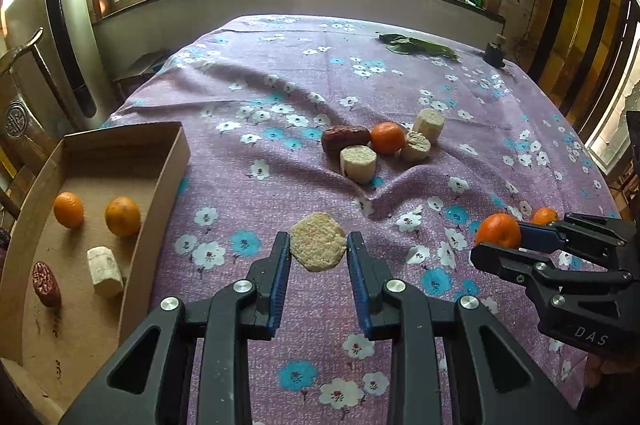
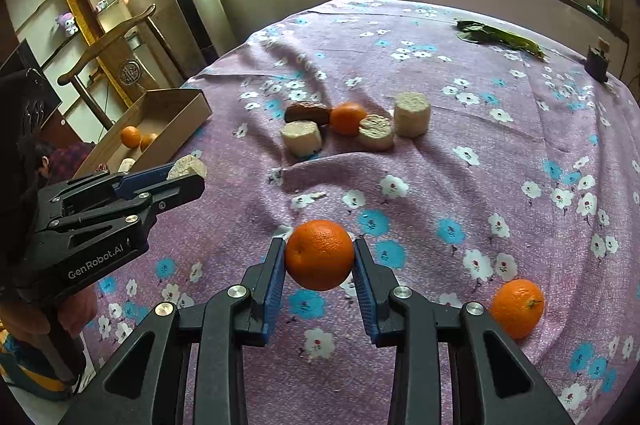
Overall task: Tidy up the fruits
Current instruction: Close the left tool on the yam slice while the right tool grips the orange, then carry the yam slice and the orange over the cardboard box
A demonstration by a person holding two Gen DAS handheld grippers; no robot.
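A: Two pieces are held clear of the counter [image 1: 400,77]: a pale, porous cut chunk [image 1: 318,242] clenched in the left gripper [image 1: 319,245], and a mandarin [image 2: 320,255] clenched across its middle in the right gripper [image 2: 320,257].

B: Handling?

A: The chunk looks light, dry and crumbly, so flat-side contact suits it. The mandarin is round, glossy, soft-skinned and likely to roll; grip it at the equator. The cardboard box [image 1: 168,161] lies left.
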